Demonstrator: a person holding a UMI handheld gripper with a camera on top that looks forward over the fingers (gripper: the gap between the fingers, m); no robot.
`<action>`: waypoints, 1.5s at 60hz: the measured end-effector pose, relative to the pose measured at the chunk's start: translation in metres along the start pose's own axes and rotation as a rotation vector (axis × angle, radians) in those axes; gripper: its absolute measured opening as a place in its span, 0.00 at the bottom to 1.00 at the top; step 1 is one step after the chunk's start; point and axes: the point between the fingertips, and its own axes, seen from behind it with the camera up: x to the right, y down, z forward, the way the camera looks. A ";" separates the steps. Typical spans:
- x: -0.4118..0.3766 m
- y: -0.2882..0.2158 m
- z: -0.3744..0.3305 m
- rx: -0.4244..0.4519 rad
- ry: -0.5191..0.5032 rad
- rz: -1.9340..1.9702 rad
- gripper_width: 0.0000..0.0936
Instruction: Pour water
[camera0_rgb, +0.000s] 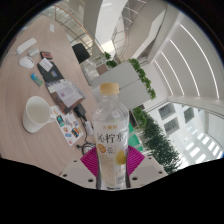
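A clear plastic bottle with a white cap and a white and yellow label stands upright between my fingers. My gripper is shut on the bottle's lower body, with the pink pads pressing it from both sides. The bottle is lifted well above the table. A white cup stands on the table to the left, beyond and below the bottle.
A table lies below at the left with a dark device, papers and small boxes on it. Green plants run along a railing to the right. A large open hall lies beyond.
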 end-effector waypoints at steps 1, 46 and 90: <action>-0.003 -0.006 0.005 0.007 0.000 -0.084 0.35; -0.027 -0.074 0.052 0.088 0.020 -0.948 0.35; -0.074 0.126 0.044 0.107 -0.106 1.086 0.46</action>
